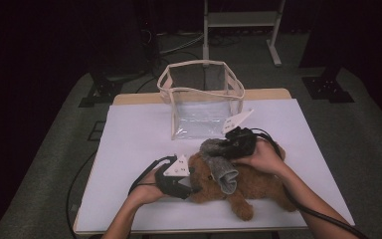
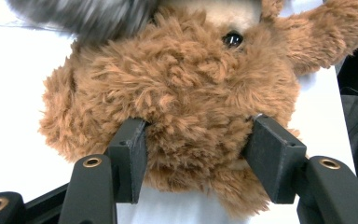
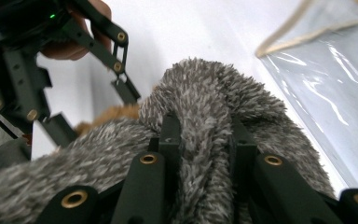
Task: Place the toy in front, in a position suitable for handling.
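Right now the brown plush dog lies on its side on the white table, near the front edge, with a clear plastic bin standing behind it toward the far side. The left gripper comes in from the left at the toy's head, and in the left gripper view its two black jaws press into the fluffy brown fur from either side, the pads sunk in, one dark eye glinting above them; a firm clamp on the head, jaws set narrow around it. Over on the other side, the right gripper sits on top of the animal, just in front of the bin, and it has a fold of the grey fuzzy hat between its jaws. The right gripper view shows that grey pile bunched up and pinched tight between the two black fingers, with the bin's clear wall off to the right and the left gripper's linkage beyond it. The hat drapes across the dog's head and neck, its loose end hanging toward the front edge of the table.
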Tool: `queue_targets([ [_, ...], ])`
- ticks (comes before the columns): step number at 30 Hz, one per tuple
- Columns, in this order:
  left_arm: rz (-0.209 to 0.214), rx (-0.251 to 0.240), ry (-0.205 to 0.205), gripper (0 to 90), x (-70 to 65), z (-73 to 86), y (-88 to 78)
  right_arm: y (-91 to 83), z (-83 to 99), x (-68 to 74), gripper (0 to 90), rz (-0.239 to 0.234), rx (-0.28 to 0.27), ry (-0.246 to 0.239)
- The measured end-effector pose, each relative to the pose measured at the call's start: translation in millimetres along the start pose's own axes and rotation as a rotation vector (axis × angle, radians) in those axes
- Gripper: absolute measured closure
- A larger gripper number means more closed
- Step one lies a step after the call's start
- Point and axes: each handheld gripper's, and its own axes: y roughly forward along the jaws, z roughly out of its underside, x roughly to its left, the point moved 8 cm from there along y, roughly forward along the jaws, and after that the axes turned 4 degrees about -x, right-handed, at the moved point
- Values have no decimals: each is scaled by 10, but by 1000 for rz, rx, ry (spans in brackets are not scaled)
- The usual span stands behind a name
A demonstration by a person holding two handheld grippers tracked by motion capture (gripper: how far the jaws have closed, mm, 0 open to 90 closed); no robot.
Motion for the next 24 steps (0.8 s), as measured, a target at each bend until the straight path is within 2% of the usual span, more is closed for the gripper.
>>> queue_targets([
  [2, -1, -3, -7, 421, 9, -4, 4, -120, 50, 8, 724, 16, -5, 10],
  [3, -1, -3, -7, 421, 9, -4, 4, -120, 50, 8, 724, 16, -5, 10],
  [4, -3, -9, -19, 421, 11, -5, 13, -227, 95, 40, 724, 27, -8, 1],
  [8, -14, -11, -27, 423, 29, -2, 15, -375, 184, 181, 723, 39, 5, -30],
  [10, -17, -15, -34, 424, 47, -3, 20, -408, 230, 278, 723, 35, 14, -49],
  [11, -17, -15, -34, 424, 47, -3, 20, -408, 230, 278, 723, 35, 14, -49],
  [12, -32, -20, -42, 425, 73, -7, 20, -424, 264, 389, 723, 28, 18, -64],
  [13, -32, -20, -42, 424, 73, -7, 20, -424, 264, 389, 723, 28, 18, -64],
  [14, -44, -24, -47, 424, 92, -11, 17, -425, 273, 450, 723, 18, 17, -72],
  [15, -56, -28, -52, 423, 117, -17, 17, -395, 291, 559, 722, 13, 24, -105],
  [16, -59, -30, -52, 423, 125, -21, 17, -377, 297, 579, 722, 18, 28, -119],
  [19, -68, -30, -51, 422, 142, -21, -2, -294, 321, 553, 722, 22, 41, -121],
  [21, -75, -38, -59, 426, 163, -29, -46, -252, 315, 479, 722, 31, 31, -103],
  [23, -83, -50, -58, 426, 187, -32, -94, -216, 312, 379, 724, 64, 25, -105],
  [24, -88, -49, -59, 427, 199, -23, -115, -192, 320, 325, 724, 72, 25, -90],
])
